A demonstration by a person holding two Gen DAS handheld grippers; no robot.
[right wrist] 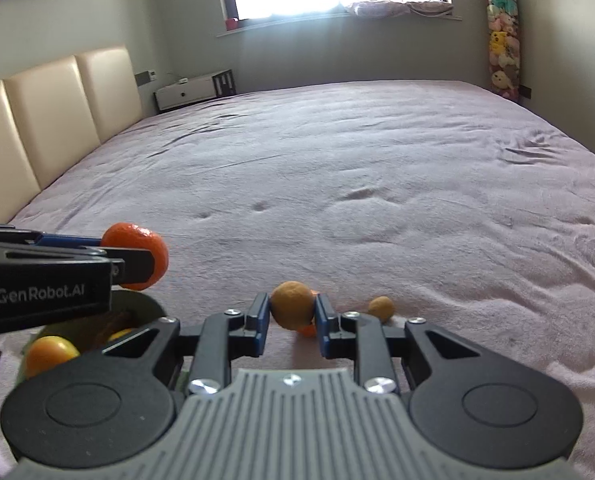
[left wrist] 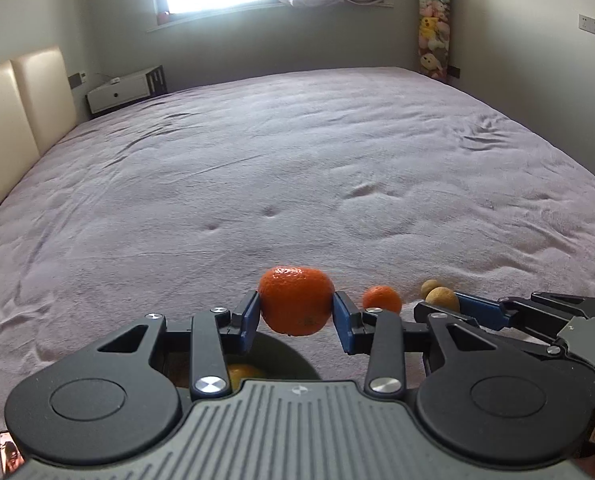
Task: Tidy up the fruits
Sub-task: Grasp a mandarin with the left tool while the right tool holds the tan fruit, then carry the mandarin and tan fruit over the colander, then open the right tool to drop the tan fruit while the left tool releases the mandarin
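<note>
Fruits are the business here, and going left to right they sit at different stages. At the lower left of the right wrist view a dark bowl (right wrist: 145,304) already holds at least two yellow-orange fruits (right wrist: 49,354), so part of the sorting looks done. Just above it, the left gripper (left wrist: 295,310) is clamped on a large orange mandarin (left wrist: 296,300), pads pressing both sides, the fruit clear of the bed (left wrist: 297,160); it seems close to being dropped in. Right of that, a smaller mandarin (left wrist: 381,299) lies on the bedcover in the lower middle of the left wrist view. Further right, the right gripper (right wrist: 292,320) is closed tight around a small tan round fruit (right wrist: 291,305), also off the cover. One more tan fruit (right wrist: 381,307) rests on the bed just right of it. By my reckoning, two carried fruits need placing and two loose ones are left to collect.
</note>
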